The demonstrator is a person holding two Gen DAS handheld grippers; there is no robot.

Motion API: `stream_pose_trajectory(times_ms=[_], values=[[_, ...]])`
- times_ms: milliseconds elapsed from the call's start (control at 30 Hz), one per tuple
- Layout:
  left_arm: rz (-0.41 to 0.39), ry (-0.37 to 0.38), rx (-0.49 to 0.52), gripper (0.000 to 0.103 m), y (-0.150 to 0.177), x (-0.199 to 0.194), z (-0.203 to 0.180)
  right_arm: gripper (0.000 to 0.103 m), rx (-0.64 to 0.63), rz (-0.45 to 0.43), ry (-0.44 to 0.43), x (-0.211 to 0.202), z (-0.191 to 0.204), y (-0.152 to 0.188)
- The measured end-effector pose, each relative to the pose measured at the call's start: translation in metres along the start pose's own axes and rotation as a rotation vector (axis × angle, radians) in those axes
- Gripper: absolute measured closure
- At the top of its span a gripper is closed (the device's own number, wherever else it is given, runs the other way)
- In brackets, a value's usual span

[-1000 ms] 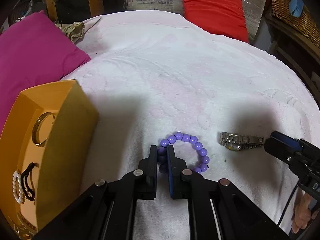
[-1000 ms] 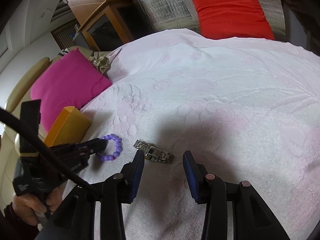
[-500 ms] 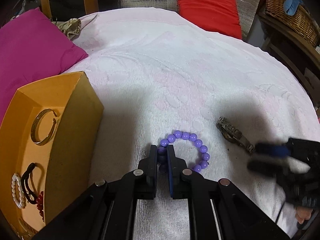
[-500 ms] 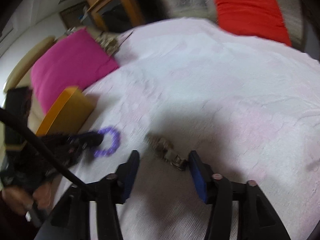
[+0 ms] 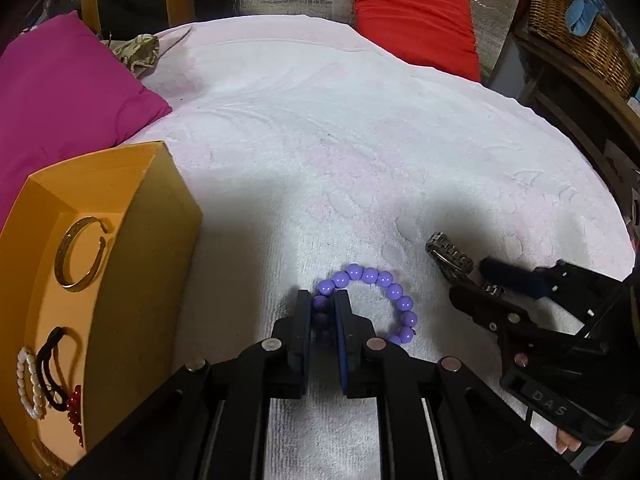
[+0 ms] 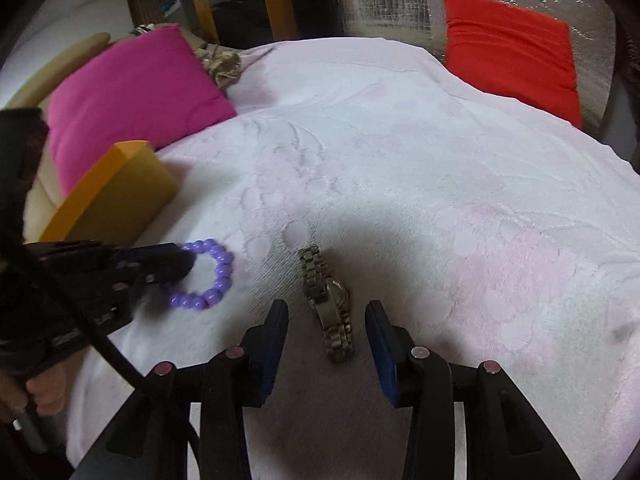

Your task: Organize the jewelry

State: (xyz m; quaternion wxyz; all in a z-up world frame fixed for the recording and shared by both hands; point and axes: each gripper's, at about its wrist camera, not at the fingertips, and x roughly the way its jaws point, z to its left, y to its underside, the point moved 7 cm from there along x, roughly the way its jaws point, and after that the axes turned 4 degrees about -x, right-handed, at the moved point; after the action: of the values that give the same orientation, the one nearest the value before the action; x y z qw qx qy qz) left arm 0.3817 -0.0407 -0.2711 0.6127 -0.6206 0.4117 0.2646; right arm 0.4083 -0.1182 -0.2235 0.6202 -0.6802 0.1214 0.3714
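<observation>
Over on the far left there's an orange tray point(image 5: 136, 264) sitting on the white towel-covered bed point(image 5: 320, 128), and it already holds a gold cuff bangle point(image 5: 82, 254), a white pearl bracelet point(image 5: 28, 384), a black hair tie point(image 5: 50, 364) and some red beads point(image 5: 74, 404). Just beside the tray's right wall, the left gripper point(image 5: 322, 312) has its jaws pressed nearly together, pinching the near-left part of a purple bead bracelet point(image 5: 384, 300); the rest of the loop lies flat on the towel, curving away to the right of the fingers. A bit further right is the silver metal watch point(image 6: 326, 300), lying stretched out on the towel with its band running away from the camera. The right gripper point(image 6: 326, 334) is spread wide and straddles the near end of that watch, one blue-padded finger on each side, neither pad touching it as far as I can see. A magenta pillow point(image 6: 132, 96) sits behind the tray and a red pillow point(image 6: 508, 52) is way off at the far right end.
</observation>
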Motion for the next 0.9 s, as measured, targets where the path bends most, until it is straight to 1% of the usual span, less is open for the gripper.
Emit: stream_pose_trajectory(times_ms=[33,67,100,200,267,367,500,633,700,800,900], values=[[-0.001,0.004,-0.001,0.090,0.000,0.000,0.000,0.069,-0.004,0.000,-0.001,0.000,0.002,0.000],[-0.003,0.005,-0.002,0.090,-0.001,0.001,-0.001,0.083,-0.013,0.005,0.010,0.001,0.004,0.000],[-0.005,0.005,0.000,0.090,-0.001,0.001,-0.001,0.088,-0.018,0.007,0.019,0.003,0.004,0.000],[-0.012,-0.001,0.010,0.090,-0.001,0.000,-0.004,0.089,-0.008,0.000,0.026,0.000,0.002,-0.001],[-0.016,-0.001,0.004,0.093,-0.001,0.000,-0.002,0.090,0.022,-0.014,0.011,-0.004,-0.001,-0.001],[-0.019,0.014,-0.025,0.094,-0.003,-0.002,-0.002,0.090,0.082,-0.031,-0.017,-0.012,-0.011,0.000],[-0.038,0.034,-0.039,0.094,-0.006,-0.008,-0.006,0.090,0.180,-0.042,-0.097,-0.025,-0.026,0.002],[-0.077,0.073,-0.043,0.094,-0.012,-0.022,-0.014,0.090,0.270,-0.066,-0.168,-0.039,-0.037,0.002],[-0.090,0.081,-0.043,0.094,-0.014,-0.026,-0.016,0.090,0.321,-0.083,-0.212,-0.046,-0.045,0.002],[-0.112,0.089,-0.034,0.094,-0.016,-0.034,-0.022,0.090,0.359,-0.106,-0.244,-0.058,-0.051,0.002],[-0.119,0.099,-0.037,0.094,-0.015,-0.040,-0.025,0.090,0.351,-0.109,-0.246,-0.061,-0.049,0.002]])
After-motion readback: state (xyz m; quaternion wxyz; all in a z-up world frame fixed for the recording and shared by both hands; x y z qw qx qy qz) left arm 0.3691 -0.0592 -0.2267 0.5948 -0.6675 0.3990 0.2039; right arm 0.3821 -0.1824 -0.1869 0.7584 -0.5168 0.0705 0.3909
